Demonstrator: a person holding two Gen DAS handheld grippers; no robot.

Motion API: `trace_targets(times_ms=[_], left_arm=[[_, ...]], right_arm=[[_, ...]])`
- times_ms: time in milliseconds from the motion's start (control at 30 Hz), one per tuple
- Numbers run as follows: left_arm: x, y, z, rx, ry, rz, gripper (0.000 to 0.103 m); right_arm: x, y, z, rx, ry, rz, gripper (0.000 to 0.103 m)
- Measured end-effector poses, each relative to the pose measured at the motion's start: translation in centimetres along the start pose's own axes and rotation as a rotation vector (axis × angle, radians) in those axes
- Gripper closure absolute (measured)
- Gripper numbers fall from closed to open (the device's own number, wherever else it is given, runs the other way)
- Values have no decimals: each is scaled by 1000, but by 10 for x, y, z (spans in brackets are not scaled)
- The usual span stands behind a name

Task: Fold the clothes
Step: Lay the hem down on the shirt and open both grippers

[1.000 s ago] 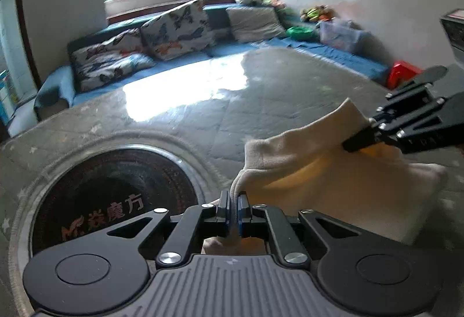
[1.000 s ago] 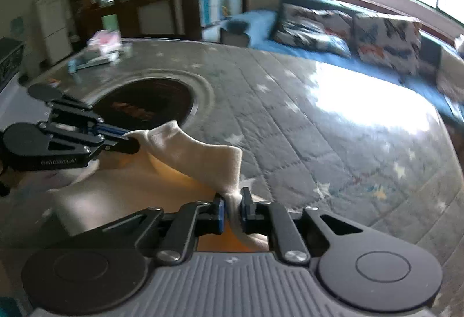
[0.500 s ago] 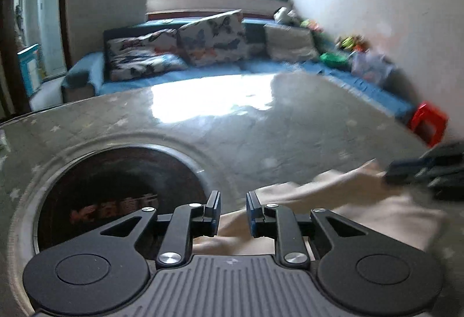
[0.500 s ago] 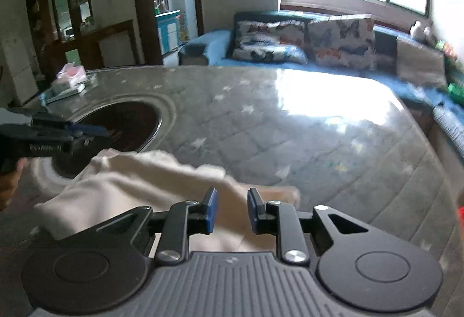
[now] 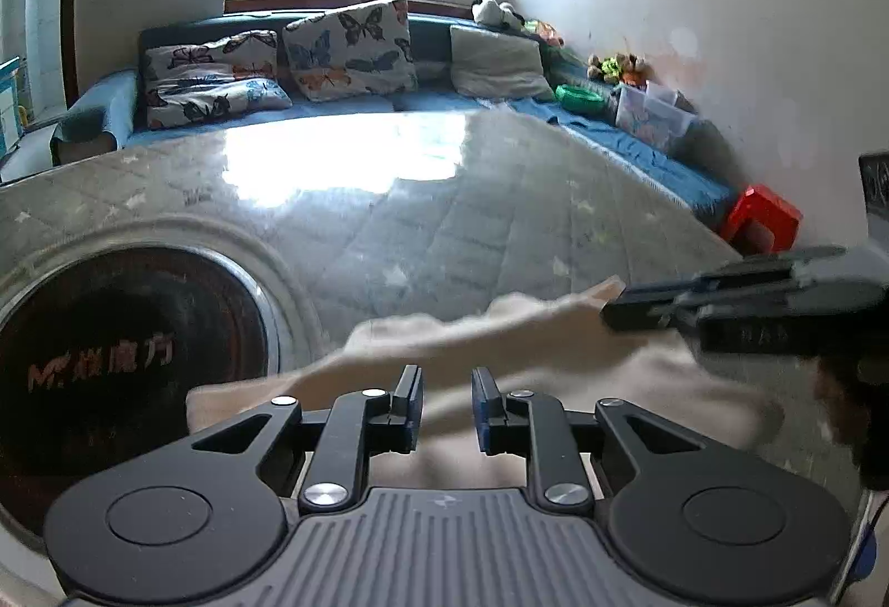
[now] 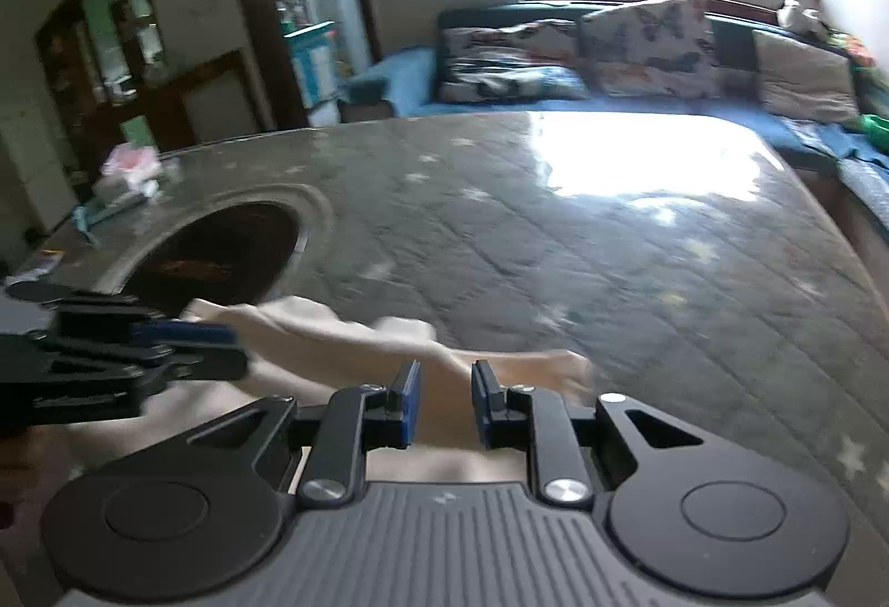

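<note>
Closest in: left gripper (image 5: 444, 404) with blue-padded fingers parted, nothing pinched between them, hovering right over the cream garment (image 5: 500, 346). Same deal with the right gripper (image 6: 443, 404), jaws apart, empty, cloth just under and ahead of it. Probably parked low like that to stay near the fabric's edge, though hard to call whether that's just after letting go of a fold or lining up for a fresh pinch; fits either.

Garment itself lying on the table (image 6: 611, 262) in a soft, thick, fleecy-looking heap, doubled over with a rounded ridge along the top, not flat or crisp. Blurry, so no seams or sleeves to make out.

Further out: glossy quilted table cover with little stars, slick enough to mirror the window. Round dark inset plate (image 5: 122, 346) with a metal ring just left of the cloth. Way back, blue sofa (image 5: 333, 113) with butterfly cushions.
</note>
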State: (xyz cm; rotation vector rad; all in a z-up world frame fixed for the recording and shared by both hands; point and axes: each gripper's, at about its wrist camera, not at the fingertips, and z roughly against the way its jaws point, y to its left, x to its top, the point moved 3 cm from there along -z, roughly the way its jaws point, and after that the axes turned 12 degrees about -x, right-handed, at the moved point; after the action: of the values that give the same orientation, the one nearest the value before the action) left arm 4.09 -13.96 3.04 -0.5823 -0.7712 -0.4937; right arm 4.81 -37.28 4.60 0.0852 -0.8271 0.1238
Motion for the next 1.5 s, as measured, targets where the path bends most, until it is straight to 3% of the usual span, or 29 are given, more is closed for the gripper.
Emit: trace_targets(times_ms=[167, 267, 533, 633, 800, 1033, 1233, 1367, 1500], left_arm=[[4, 11, -17, 13, 9, 56, 82], [2, 19, -24, 22, 16, 90, 82], [0, 16, -23, 17, 3, 72, 75], [0, 11, -21, 19, -3, 58, 61], [-4, -1, -17, 47, -13, 21, 45], [-12, -22, 17, 80, -77, -24, 5], [-33, -29, 54, 111, -113, -16, 0], [-44, -20, 63, 175, -111, 28, 0], [-56, -11, 72, 240, -109, 73, 0]], right_arm=[[8, 17, -24, 17, 12, -4, 84], [5, 24, -37, -33, 6, 30, 84], [1, 32, -12, -11, -24, 73, 84], [-9, 34, 6, -1, -28, 92, 83], [-31, 28, 41, -12, -52, 94, 83], [-60, 14, 53, -53, -40, 38, 77], [-73, 7, 48, -37, -51, -10, 76], [-70, 6, 58, -46, -82, 11, 64], [-75, 5, 53, -45, -64, -11, 62]])
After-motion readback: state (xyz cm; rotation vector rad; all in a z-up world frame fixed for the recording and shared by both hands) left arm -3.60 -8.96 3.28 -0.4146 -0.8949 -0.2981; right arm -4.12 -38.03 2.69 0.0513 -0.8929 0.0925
